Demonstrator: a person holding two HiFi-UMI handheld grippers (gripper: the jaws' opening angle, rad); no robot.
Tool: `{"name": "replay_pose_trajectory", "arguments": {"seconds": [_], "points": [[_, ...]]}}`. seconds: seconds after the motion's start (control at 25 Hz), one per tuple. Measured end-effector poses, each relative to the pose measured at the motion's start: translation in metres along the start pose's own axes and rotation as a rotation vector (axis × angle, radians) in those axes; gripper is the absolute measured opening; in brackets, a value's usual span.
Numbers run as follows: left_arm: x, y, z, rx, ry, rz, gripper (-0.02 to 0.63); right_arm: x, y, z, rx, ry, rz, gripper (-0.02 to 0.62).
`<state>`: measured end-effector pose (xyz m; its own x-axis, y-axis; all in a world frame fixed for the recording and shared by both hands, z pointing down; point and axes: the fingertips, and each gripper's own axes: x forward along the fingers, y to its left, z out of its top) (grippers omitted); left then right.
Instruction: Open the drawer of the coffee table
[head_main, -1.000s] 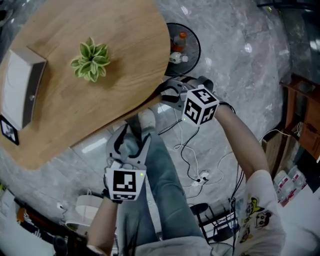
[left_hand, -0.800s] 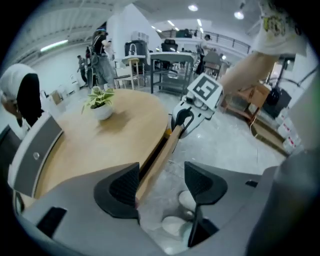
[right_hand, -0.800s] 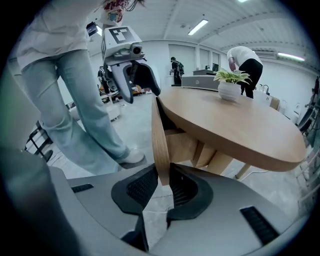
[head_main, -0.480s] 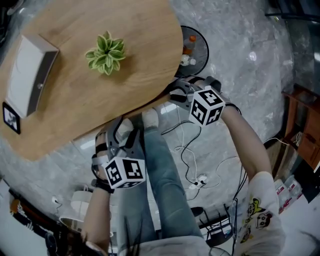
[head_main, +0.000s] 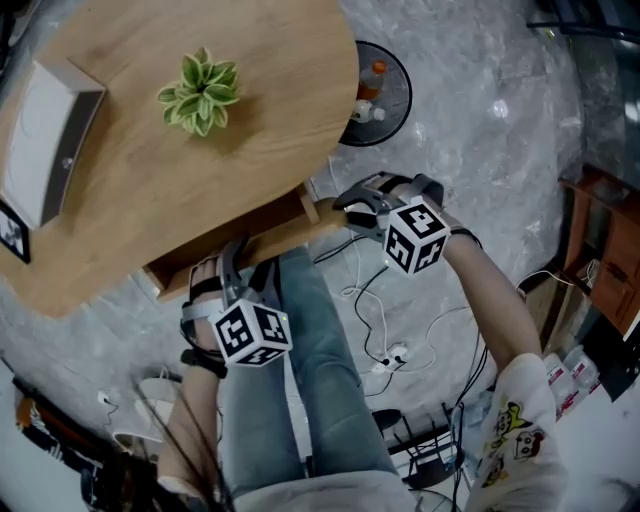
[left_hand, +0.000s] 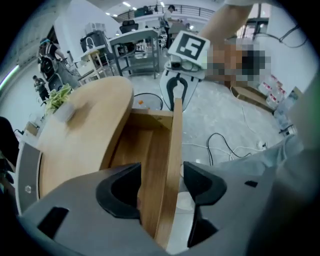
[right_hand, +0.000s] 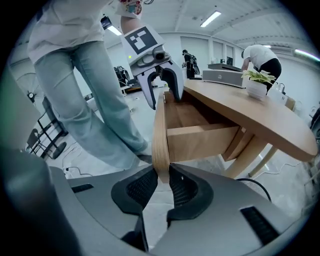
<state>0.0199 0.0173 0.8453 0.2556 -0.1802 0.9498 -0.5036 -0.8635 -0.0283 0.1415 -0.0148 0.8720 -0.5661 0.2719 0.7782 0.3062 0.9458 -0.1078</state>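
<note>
head view: drawer front (head_main: 290, 228) out from under coffee table (head_main: 130, 190); right gripper (head_main: 345, 208) pinches its end, left gripper (head_main: 243, 258) straddles it, jaws spread.

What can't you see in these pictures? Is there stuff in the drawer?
- Drawer, back part: in every view it is hidden under the tabletop. The part that shows looks bare.
- Little bottles on the floor: head view, too small to identify.
- Grey box: head view, cut off by the left edge.
- Left hand-held gripper: left gripper view, straddles the drawer front; squeezing or not is unclear.
</note>
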Motion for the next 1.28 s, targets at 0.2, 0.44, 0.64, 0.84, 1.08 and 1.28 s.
{"name": "replay_pose_trajectory", "arguments": {"seconds": [0.2,0.44,0.64,0.84,1.08,1.28], "points": [[0.016,-0.009,-0.024,0.049,0.082,0.021,0.152,0.001,0.002,-0.001,0.036,0.0,-0.017,0.061],[0.017,-0.017,-0.028,0.151,0.07,0.008,0.067,0.003,0.005,0.0,0.04,0.024,-0.027,0.061],[0.017,-0.019,-0.028,0.154,0.081,0.015,0.066,0.003,0.008,0.0,0.054,0.047,-0.046,0.061],[0.019,-0.019,-0.028,0.161,0.089,0.018,0.066,0.003,0.006,-0.001,0.046,0.067,-0.056,0.061],[0.025,-0.065,-0.027,0.153,0.094,-0.066,0.064,0.009,0.045,-0.017,-0.005,0.167,0.023,0.067],[0.023,-0.098,-0.035,0.148,0.101,-0.092,0.064,0.014,0.08,-0.021,-0.001,0.2,0.056,0.069]]}}
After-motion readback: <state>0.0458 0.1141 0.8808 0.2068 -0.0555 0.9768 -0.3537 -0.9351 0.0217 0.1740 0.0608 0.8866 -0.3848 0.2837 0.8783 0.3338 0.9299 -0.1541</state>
